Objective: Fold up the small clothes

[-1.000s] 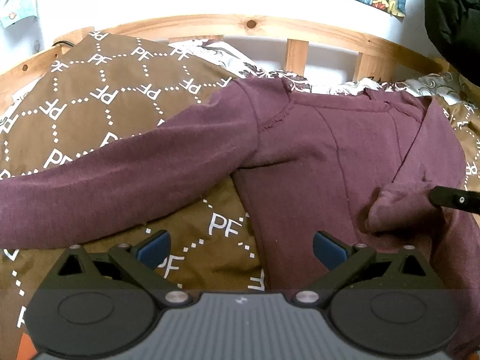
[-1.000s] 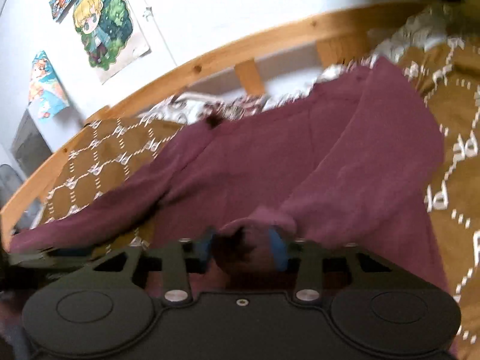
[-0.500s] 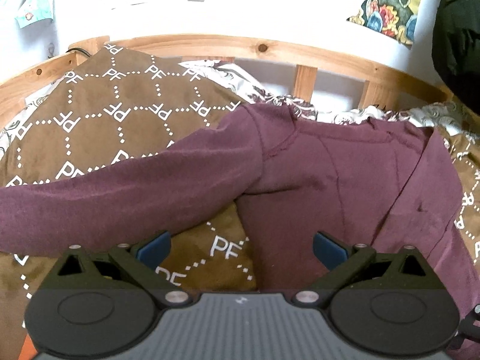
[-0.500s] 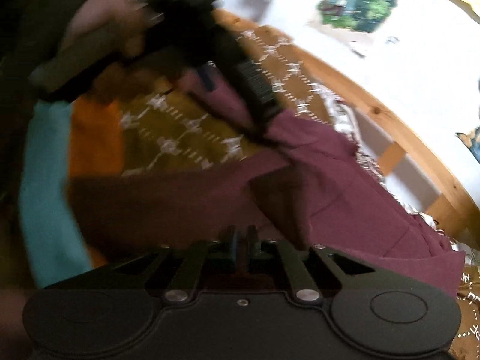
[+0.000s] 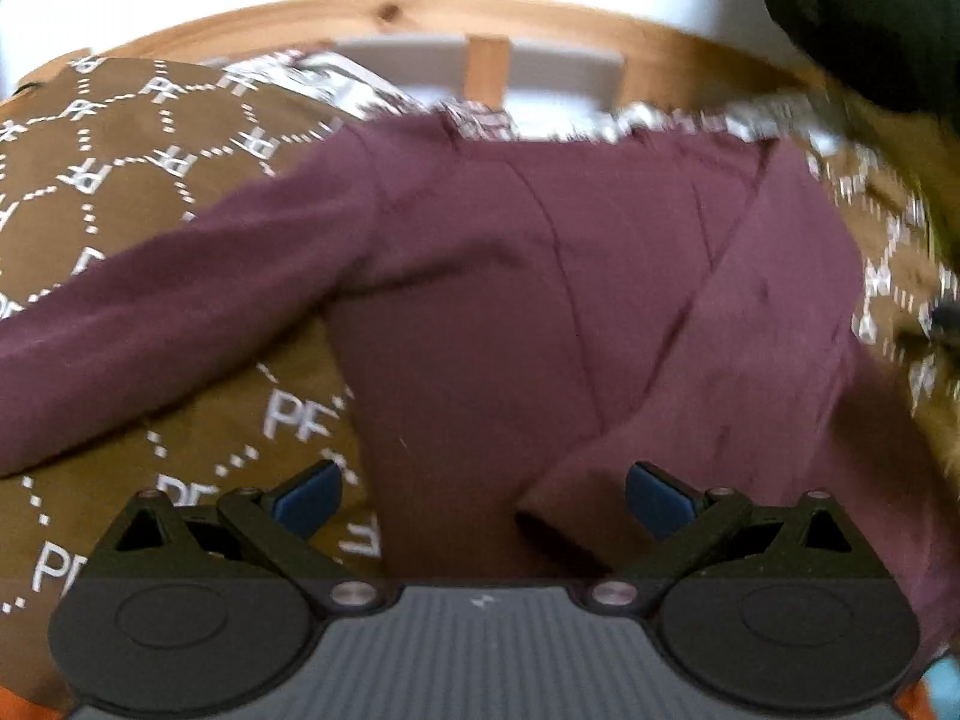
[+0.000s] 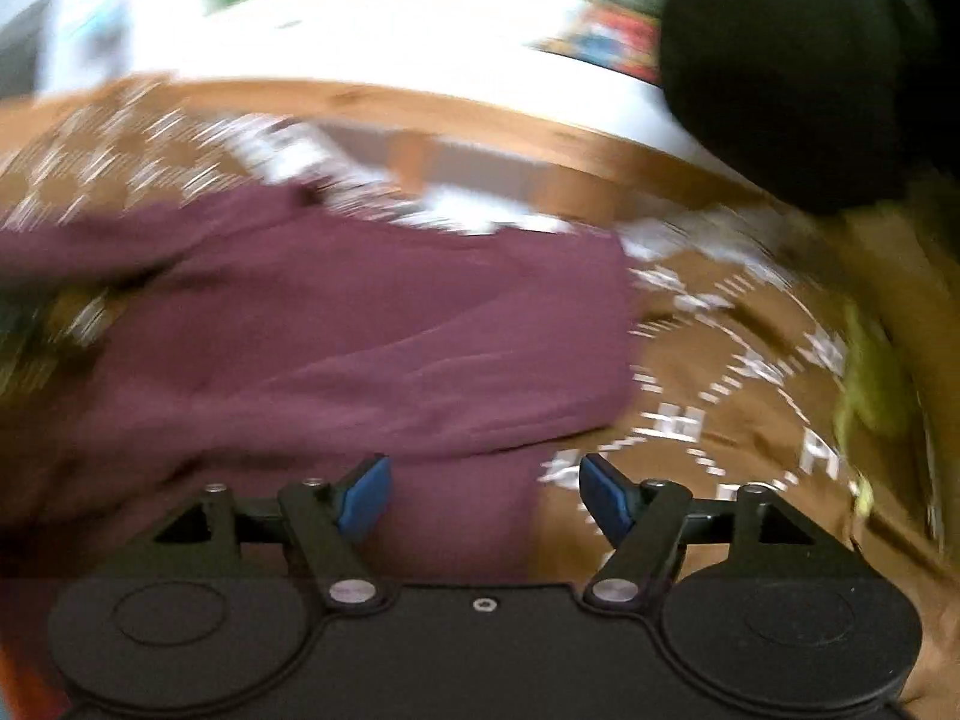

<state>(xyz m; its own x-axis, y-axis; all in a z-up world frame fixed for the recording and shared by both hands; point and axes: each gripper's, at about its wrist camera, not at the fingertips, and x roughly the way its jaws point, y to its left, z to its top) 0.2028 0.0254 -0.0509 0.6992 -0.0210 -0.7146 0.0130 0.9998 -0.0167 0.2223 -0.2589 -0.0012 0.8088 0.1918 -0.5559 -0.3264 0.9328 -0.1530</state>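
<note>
The maroon sweater is spread on the patterned bedspread, one sleeve toward nine o'clock. The left gripper is held wide apart; the right gripper is opening, nothing gripped.

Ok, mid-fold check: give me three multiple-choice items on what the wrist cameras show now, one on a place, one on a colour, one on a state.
1. Where does the sleeve folded over the chest of the long-sleeved knit top end?
A. Between the left gripper's blue pads
B. On the wooden bed rail
C. Off the bed

2. What colour is the top?
A. Maroon
B. Green
C. White

3. How do the right gripper's jaws stand?
A. Clamped on a sleeve
B. Apart, gripping nothing
C. Shut, empty

Key: 1 A, its cuff lies between the open pads, untouched. 2 A, maroon against the brown lettered bedspread. 3 B, the jaws are opening with only the flat cloth lying beyond the pads.
</note>
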